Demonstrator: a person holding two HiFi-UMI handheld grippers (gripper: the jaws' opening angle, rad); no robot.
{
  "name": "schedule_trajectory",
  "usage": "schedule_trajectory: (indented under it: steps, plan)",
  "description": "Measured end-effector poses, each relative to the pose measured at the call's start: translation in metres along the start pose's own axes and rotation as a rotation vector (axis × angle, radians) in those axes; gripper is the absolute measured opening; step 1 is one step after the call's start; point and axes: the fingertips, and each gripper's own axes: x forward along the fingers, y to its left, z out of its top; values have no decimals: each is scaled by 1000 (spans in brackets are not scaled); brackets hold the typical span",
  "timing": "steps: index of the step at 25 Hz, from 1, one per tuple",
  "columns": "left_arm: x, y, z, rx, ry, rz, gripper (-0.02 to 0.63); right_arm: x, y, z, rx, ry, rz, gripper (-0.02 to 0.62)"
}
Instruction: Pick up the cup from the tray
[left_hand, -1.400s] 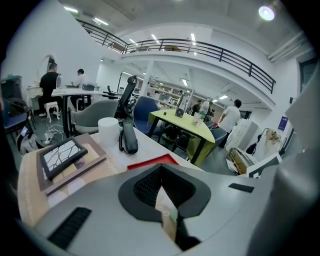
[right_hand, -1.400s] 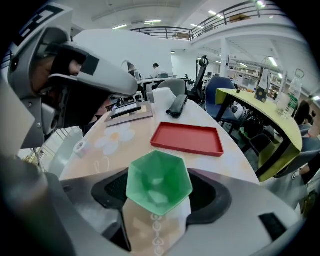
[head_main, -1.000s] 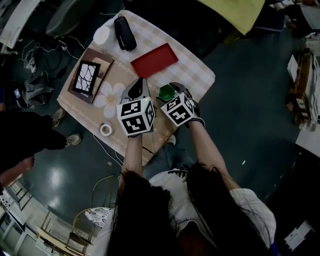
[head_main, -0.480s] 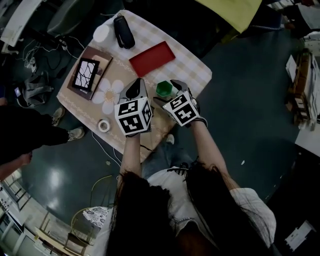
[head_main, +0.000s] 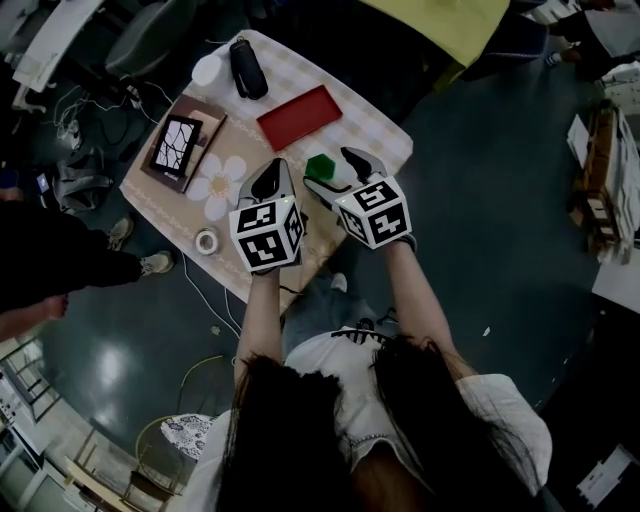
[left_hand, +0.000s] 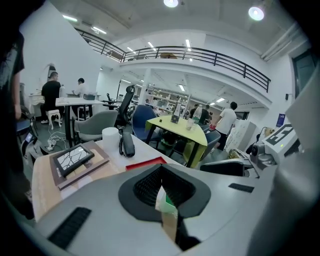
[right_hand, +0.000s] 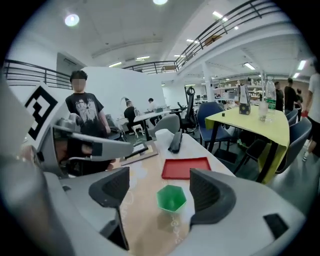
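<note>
**Tongs on the right (right_hand: 159, 183) stand wide, with the cup (right_hand: 171, 198) on the bench (right_hand: 142, 222), not in the tray (right_hand: 186, 169)**

We see the right tongs spread to their full width. They have just been opening, and nothing is gripped between them. The green cup sits ahead of and below their tips, roughly on the midline between the two pads and touching neither.

The cup stands upright on the bench with its six-sided mouth up, so its long axis runs vertically. It is on the near side of the red tray and clearly apart from it.

The left tongs (left_hand: 161, 175) appear narrow or closed. Only a thin slit shows between the pads, with a sliver of green and bench behind it, so we judge them empty, though that view is tight.

In the head view the cup lies beyond both tongs and nearer the right one. We judge that any re-grasp would fall to the right hand, coming forward and down so the pads meet opposite walls of the cup.
</note>
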Motion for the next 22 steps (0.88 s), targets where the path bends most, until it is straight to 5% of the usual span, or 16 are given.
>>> schedule_trajectory:
  steps: [6, 18, 22]
  plan:
    - [-23, -12, -6, 17, -17, 1, 5, -26, 15, 4, 16, -44, 4, 359]
    - [-67, -42, -12, 48, -66, -24, 5, -74, 16, 6, 97, -146, -149, 38]
    - [-79, -52, -12, 55, -90, -31, 5, -88, 16, 6, 80, -158, -190, 14]
